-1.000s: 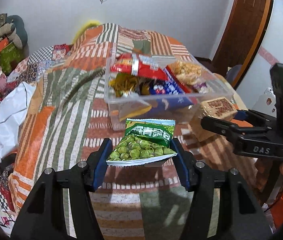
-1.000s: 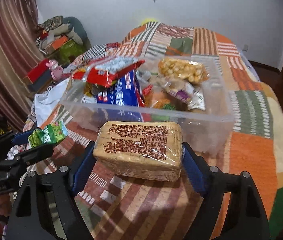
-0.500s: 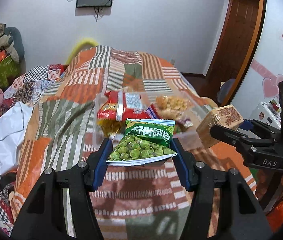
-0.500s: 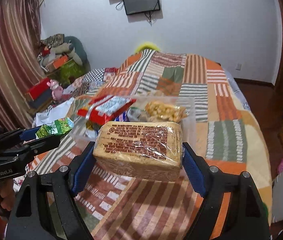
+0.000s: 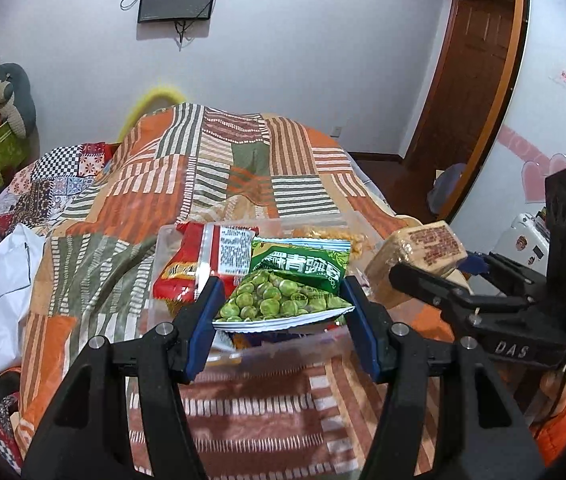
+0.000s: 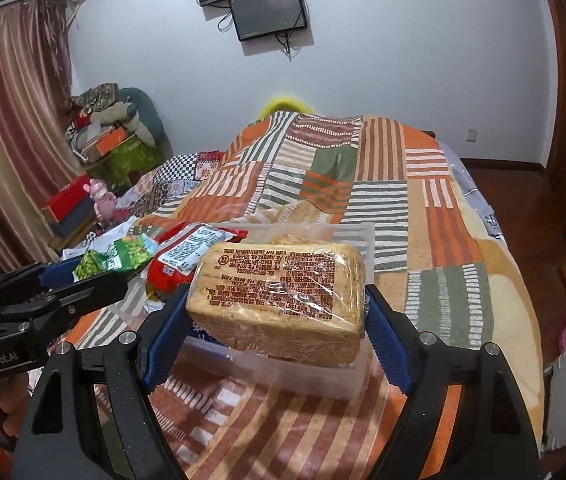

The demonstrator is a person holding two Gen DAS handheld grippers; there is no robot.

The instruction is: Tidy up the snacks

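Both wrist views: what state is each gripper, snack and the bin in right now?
left gripper: shut on green pea packet, held above bin
right gripper: shut on wrapped tan block, lifted
clear plastic bin: lidless, holding snacks
red packet: lying on top inside the bin

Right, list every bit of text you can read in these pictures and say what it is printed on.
"DAS": on the right tool, seen from the left wrist.
"GenRobot.AI": on the left tool, seen from the right wrist.
Green pea bag: large white Chinese characters, partly folded, not reliably readable.
Wrapped bread loaf: brown print, upside down, too small to read.
Red snack bag: white label, too small to read.
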